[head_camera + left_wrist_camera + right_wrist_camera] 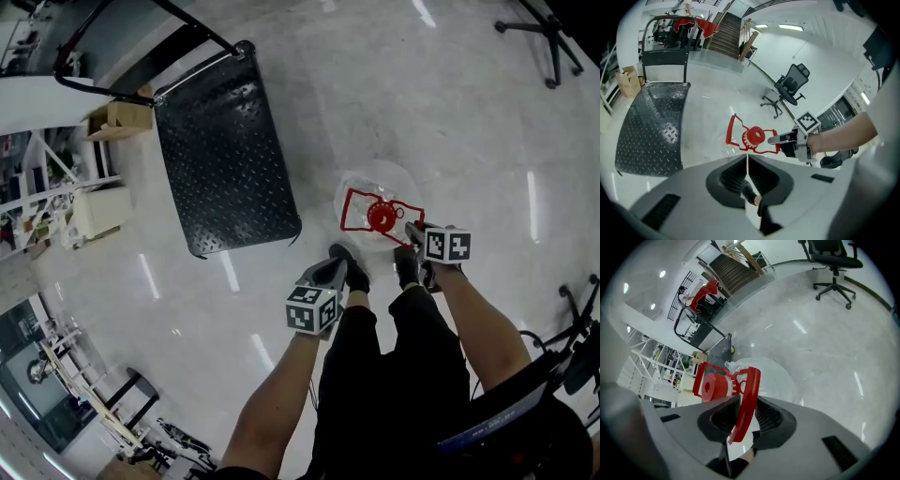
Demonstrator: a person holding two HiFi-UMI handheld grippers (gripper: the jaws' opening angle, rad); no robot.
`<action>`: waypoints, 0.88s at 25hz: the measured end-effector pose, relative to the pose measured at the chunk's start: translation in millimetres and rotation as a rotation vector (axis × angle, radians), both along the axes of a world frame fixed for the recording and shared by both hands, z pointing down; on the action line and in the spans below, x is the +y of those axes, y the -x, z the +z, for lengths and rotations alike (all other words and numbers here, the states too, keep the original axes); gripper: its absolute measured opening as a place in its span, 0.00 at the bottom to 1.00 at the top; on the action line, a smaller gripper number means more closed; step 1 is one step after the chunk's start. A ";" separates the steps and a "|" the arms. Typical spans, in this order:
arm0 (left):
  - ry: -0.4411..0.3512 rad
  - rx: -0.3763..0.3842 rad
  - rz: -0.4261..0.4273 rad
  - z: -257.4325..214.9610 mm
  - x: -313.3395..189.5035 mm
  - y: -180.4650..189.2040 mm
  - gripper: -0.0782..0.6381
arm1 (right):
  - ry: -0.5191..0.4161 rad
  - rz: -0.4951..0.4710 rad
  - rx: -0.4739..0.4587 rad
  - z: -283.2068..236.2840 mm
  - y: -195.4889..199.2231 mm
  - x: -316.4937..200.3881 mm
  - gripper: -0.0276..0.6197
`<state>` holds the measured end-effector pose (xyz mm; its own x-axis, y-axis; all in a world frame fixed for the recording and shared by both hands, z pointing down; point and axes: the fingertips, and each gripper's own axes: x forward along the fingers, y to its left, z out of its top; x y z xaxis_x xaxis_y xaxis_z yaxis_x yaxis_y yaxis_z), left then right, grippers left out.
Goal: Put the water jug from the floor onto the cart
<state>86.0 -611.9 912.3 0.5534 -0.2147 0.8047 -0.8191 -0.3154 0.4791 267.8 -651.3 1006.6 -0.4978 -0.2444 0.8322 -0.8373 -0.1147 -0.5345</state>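
The clear water jug [375, 184] stands on the pale floor, topped by a red cap [382, 217] and a red carrying handle [359, 210]. My right gripper [412, 231] is at the handle's right side; in the right gripper view the red handle [749, 390] runs between the jaws, which are shut on it, with the cap [712, 386] just beyond. My left gripper [343, 255] hovers near the jug's near-left side, shut and holding nothing; in its own view the jaws [747, 157] meet with the handle [731, 133] ahead. The black cart [225, 150] lies to the left.
The cart's tubular push handle [202, 66] is at its far end. A cardboard box [122, 114] and shelving stand at the far left. An office chair [790, 84] and a chair base [548, 33] are on the right. A person in red [705, 294] stands far off.
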 end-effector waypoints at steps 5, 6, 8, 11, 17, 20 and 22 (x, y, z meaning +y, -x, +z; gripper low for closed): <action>-0.016 -0.001 -0.026 -10.5 -9.5 6.3 0.10 | 0.000 0.061 -0.033 -11.4 5.1 -11.0 0.14; -0.024 -0.001 -0.045 -15.5 -13.1 6.7 0.10 | -0.005 0.060 -0.039 -17.0 5.9 -16.4 0.14; -0.045 0.012 -0.091 -27.2 -21.6 6.2 0.10 | -0.007 0.037 -0.033 -25.1 6.3 -26.5 0.14; -0.094 0.038 -0.145 -48.5 -35.8 12.5 0.10 | 0.007 -0.013 -0.002 -29.7 12.8 -34.4 0.14; -0.225 0.018 -0.327 -112.1 -60.5 45.3 0.10 | -0.017 -0.161 -0.007 -70.3 29.9 -41.8 0.14; -0.286 0.031 -0.404 -148.5 -58.7 64.5 0.10 | -0.045 -0.204 -0.006 -106.3 34.7 -47.9 0.14; -0.327 0.037 -0.442 -168.4 -48.6 78.4 0.10 | -0.071 -0.222 -0.018 -129.9 39.5 -49.1 0.14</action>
